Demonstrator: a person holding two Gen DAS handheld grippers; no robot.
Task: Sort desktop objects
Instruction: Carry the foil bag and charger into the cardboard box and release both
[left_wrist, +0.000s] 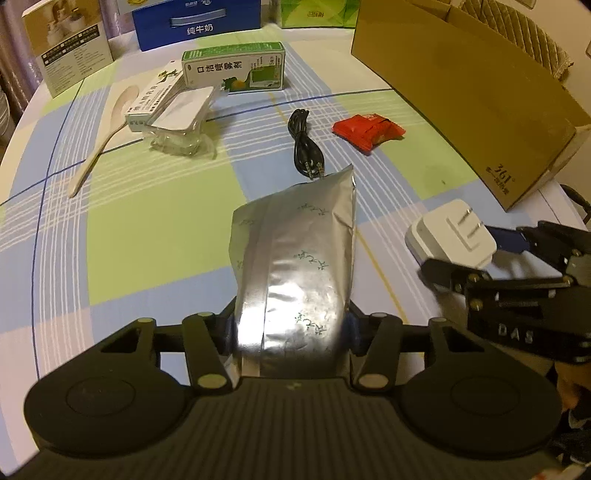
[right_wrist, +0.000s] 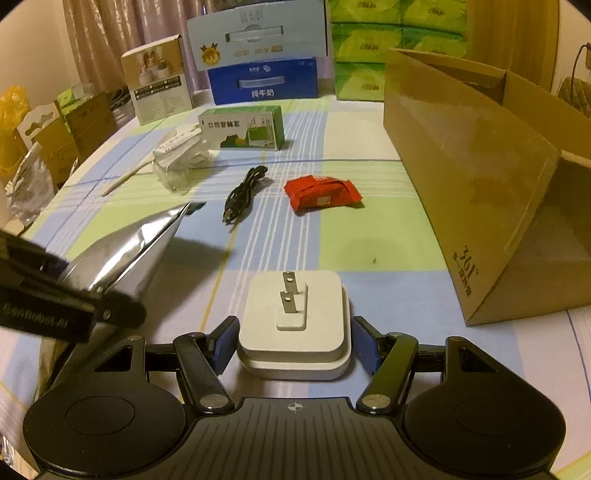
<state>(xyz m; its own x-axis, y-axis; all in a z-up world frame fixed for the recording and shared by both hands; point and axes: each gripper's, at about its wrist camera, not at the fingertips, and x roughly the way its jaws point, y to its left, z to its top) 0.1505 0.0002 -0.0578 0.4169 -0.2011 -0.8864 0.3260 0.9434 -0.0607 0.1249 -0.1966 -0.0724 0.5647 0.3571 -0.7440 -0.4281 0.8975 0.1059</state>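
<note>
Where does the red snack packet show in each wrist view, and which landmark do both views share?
Left wrist: red snack packet right of centre, upper part, right of the black cable.
Right wrist: red snack packet centre, above the white plug.
Shared landmark: cardboard box, right of the packet.

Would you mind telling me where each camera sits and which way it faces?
Left wrist: on the left gripper, facing forward over the table; its fingers clamp a silver pouch.
Right wrist: on the right gripper, facing forward; a white plug adapter sits between its fingers.
Shared: black cable, red packet, cardboard box.
</note>
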